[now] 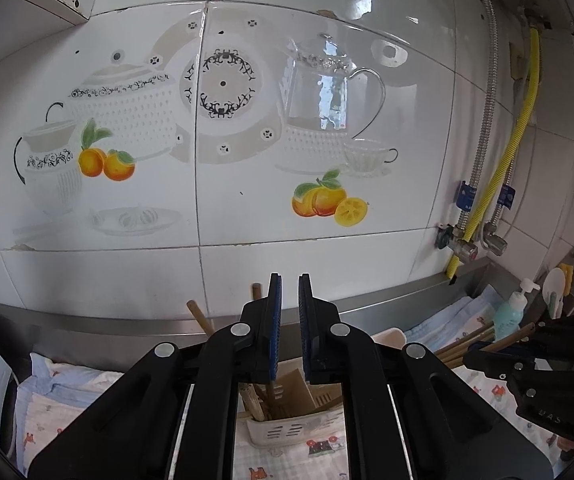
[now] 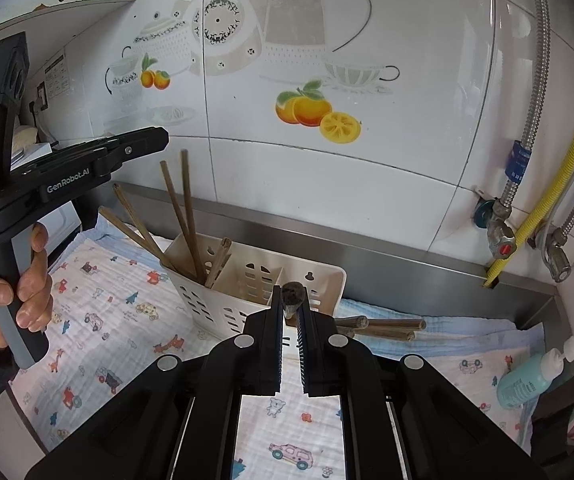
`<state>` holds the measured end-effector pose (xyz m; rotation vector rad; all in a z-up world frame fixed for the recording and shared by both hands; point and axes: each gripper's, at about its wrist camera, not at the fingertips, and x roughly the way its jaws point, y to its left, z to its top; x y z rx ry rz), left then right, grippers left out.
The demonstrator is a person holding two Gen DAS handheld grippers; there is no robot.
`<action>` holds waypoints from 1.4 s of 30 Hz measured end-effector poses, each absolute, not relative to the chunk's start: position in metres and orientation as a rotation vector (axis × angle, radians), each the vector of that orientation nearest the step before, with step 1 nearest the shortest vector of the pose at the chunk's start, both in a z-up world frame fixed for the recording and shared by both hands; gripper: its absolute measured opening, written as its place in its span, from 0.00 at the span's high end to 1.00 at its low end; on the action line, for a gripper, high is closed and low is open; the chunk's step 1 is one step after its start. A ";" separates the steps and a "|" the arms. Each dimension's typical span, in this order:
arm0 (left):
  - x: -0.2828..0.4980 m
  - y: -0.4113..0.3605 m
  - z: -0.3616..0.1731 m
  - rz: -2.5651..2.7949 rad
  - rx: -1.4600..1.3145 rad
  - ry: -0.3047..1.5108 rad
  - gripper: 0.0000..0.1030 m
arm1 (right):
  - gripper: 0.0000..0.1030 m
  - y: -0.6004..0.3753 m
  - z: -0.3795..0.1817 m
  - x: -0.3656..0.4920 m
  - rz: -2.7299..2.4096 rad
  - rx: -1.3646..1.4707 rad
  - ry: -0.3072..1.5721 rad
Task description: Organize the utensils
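Note:
A white slotted utensil holder [image 2: 255, 280] stands on the patterned cloth, with several brown chopsticks [image 2: 187, 208] leaning in its left compartment. My right gripper [image 2: 293, 300] is shut on the end of a dark chopstick [image 2: 293, 292], just in front of the holder's right side. More chopsticks [image 2: 387, 326] lie flat on the cloth behind it. My left gripper [image 1: 289, 280] hovers over the holder [image 1: 287, 432], its blue pads nearly together and nothing visible between them. A chopstick [image 1: 273, 394] runs down beside its left pad into the holder. In the right wrist view the left gripper [image 2: 163, 136] sits just above the chopstick tops.
A tiled wall [image 2: 327, 180] and a steel ledge [image 2: 367, 256] run close behind the holder. Valves and hoses [image 2: 503, 236] hang at the right. A teal pump bottle [image 2: 527, 380] stands at the cloth's right end. A hand [image 2: 27, 280] grips the left tool's handle.

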<state>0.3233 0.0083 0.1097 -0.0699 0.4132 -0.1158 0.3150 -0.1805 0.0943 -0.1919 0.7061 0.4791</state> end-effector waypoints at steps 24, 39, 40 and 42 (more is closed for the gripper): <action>0.263 0.018 0.124 -0.089 -0.052 0.363 0.39 | 0.56 -0.193 0.118 0.276 0.451 -0.155 0.631; 0.192 0.036 0.103 -0.010 -0.033 0.334 0.08 | 0.18 -0.194 0.109 0.223 0.447 -0.103 0.591; 0.189 0.037 0.102 -0.011 -0.035 0.334 0.08 | 0.18 -0.194 0.107 0.220 0.447 -0.099 0.593; 0.181 0.039 0.098 -0.010 -0.038 0.337 0.07 | 0.15 -0.194 0.101 0.214 0.450 -0.087 0.600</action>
